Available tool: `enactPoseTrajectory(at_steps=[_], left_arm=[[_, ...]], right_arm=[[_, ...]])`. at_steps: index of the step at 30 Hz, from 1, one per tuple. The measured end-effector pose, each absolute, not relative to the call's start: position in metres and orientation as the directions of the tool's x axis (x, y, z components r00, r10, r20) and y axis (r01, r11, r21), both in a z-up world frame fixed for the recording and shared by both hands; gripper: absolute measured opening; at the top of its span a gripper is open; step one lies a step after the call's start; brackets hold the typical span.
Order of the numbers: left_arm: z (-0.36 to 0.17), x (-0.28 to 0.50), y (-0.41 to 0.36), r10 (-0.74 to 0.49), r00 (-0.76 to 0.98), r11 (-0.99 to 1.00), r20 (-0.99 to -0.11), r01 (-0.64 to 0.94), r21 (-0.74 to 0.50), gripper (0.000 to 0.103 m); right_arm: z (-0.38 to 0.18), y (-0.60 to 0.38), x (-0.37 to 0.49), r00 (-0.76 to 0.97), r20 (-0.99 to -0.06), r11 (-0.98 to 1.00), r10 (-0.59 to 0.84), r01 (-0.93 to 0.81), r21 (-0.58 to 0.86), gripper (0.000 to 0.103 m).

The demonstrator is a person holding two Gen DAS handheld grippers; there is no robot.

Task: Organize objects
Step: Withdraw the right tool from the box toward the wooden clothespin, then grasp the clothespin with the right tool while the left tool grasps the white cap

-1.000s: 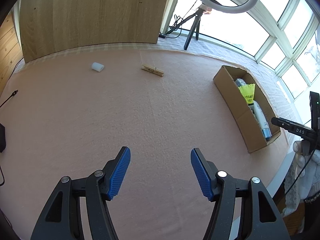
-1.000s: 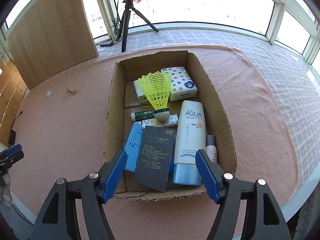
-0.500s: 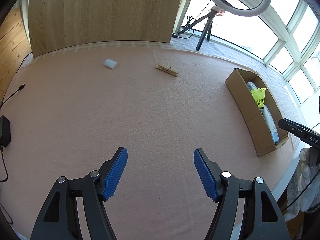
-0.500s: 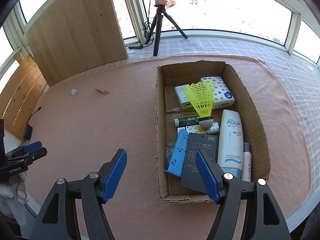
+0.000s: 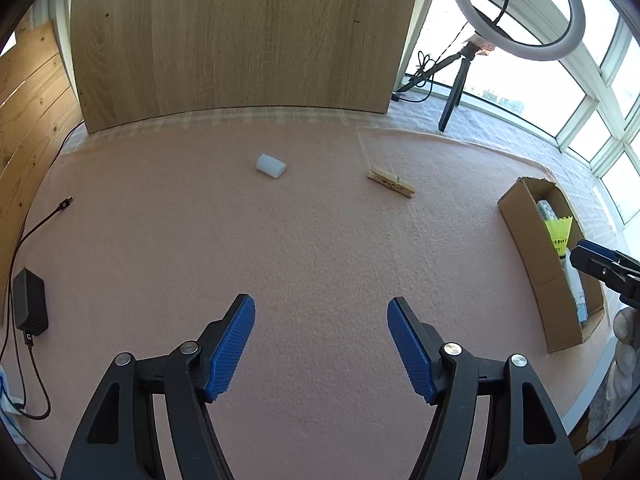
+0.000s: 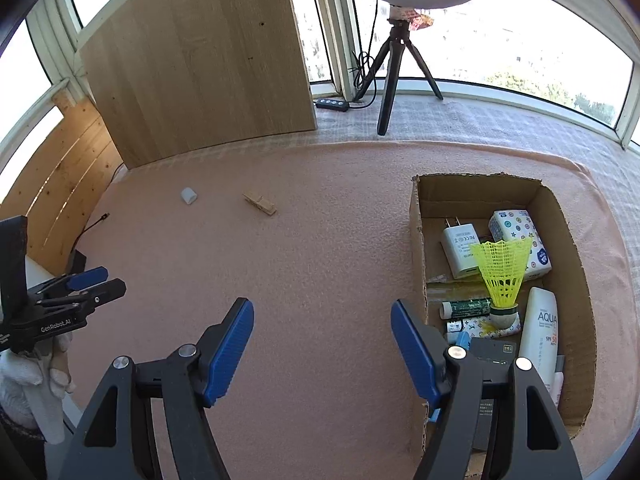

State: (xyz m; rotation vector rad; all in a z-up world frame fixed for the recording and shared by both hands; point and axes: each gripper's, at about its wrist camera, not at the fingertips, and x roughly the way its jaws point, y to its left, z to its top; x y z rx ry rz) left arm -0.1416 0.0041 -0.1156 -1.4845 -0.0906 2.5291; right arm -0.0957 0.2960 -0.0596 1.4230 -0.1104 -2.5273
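1. a pink felt mat (image 5: 320,248) covered a surface by bright bay windows, with a wooden panel (image 5: 240,36) standing at its far edge and a ring light on a tripod (image 6: 394,76) behind the far right corner.
2. a cardboard box (image 6: 418,240) sat near the mat's right edge, already holding a yellow shuttlecock (image 6: 502,276), a sunscreen tube (image 6: 540,336), a white charger (image 6: 460,252) and a tissue pack (image 6: 520,240).
3. 2 things lay loose near the far edge, well apart from the box: a small white cylinder (image 5: 271,166) and a wooden clothespin (image 5: 391,182) to its right.
4. the left gripper (image 5: 320,344) was spread wide with nothing between its pads, above bare mat short of both items.
5. the right gripper (image 6: 322,346) was likewise spread and empty, just left of the box.
6. risks, as i judged them: the cylinder lay on its side and could roll off if a pad nudged it; the flat clothespin could slip or skid on the felt; both grippers reaching together could collide.
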Motion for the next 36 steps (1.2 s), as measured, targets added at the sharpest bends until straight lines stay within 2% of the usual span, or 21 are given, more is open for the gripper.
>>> enactPoseTrajectory(at_steps=[11, 22, 30, 36], left_arm=[[-0.121, -0.216, -0.003, 0.225, -0.483, -0.974, -0.846, -0.076, -0.215, 0.072], [-0.153, -0.276, -0.013, 0.168, -0.460, -0.981, -0.872, 0.007, -0.193, 0.072], [-0.173, -0.309, -0.008, 0.179, -0.435, -0.974, -0.882, 0.050, -0.222, 0.072], [-0.188, -0.328, 0.003, 0.141, -0.397, -0.982, -0.907, 0.061, -0.179, 0.064]], right_arm=[[-0.044, 0.257, -0.165, -0.503, -0.815, -0.952, -0.288, 0.242, 0.187, 0.067], [-0.088, 0.227, -0.224, -0.418, -0.855, -0.944, -0.306, 0.248, 0.217, 0.067], [-0.115, 0.213, -0.252, -0.380, -0.872, -0.944, -0.308, 0.237, 0.231, 0.067], [-0.127, 0.198, -0.265, -0.369, -0.882, -0.942, -0.293, 0.269, 0.200, 0.067]])
